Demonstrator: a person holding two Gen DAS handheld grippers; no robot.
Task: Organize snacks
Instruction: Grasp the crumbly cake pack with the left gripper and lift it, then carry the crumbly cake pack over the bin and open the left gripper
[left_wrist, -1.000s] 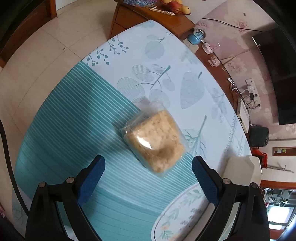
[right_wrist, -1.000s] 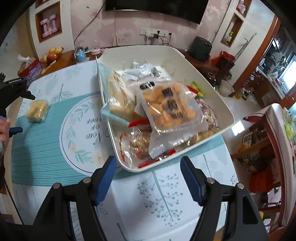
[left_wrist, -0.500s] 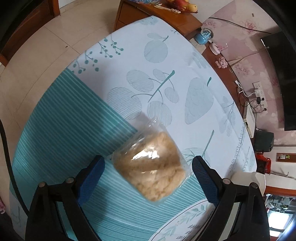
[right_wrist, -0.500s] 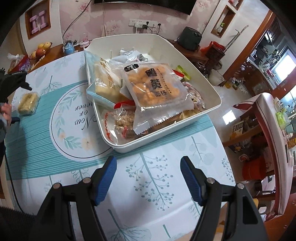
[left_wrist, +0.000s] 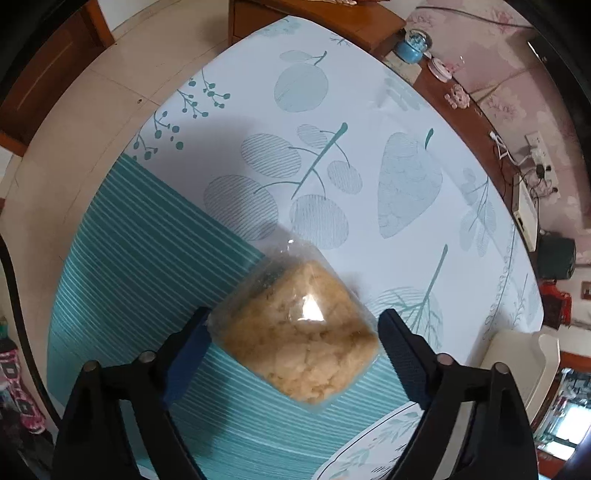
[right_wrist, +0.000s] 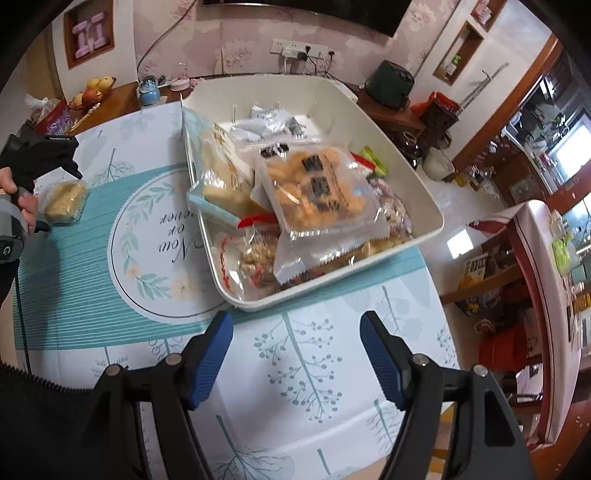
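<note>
The left gripper (left_wrist: 291, 354) points steeply down over a clear crinkly packet (left_wrist: 295, 332) of pale, crumbly puffed-grain cake, roughly square with soft rounded corners. Its fingers (left_wrist: 400, 354) have just been closing and now stand either side of the packet; the left blue ribbed pad meets the film's edge, while the right pad lies just beside it, and I cannot tell whether it presses. The packet lies flat on the worktop (left_wrist: 369, 110), which wears a smooth wipe-clean cloth printed with hatched teal fruit and leaves on white, and a band of fine teal stripes running under the packet. In the right wrist view the same packet (right_wrist: 65, 201) sits near the worktop's far left edge, with the person's hand (right_wrist: 18, 192) on the left gripper's grey handle beside it.

The right gripper (right_wrist: 297, 354) hovers above the near edge of the worktop (right_wrist: 314, 369) with its fingers (right_wrist: 212, 350) well apart and nothing between them. Just beyond them stands a cream plastic bin (right_wrist: 424, 199), rectangular with rounded corners and glossy walls, heaped with wrapped snacks. Topmost is a clear pouch (right_wrist: 321, 192) of orange puffs with a serrated seal; a cake packet (right_wrist: 221, 173) leans against the bin's left wall.
</note>
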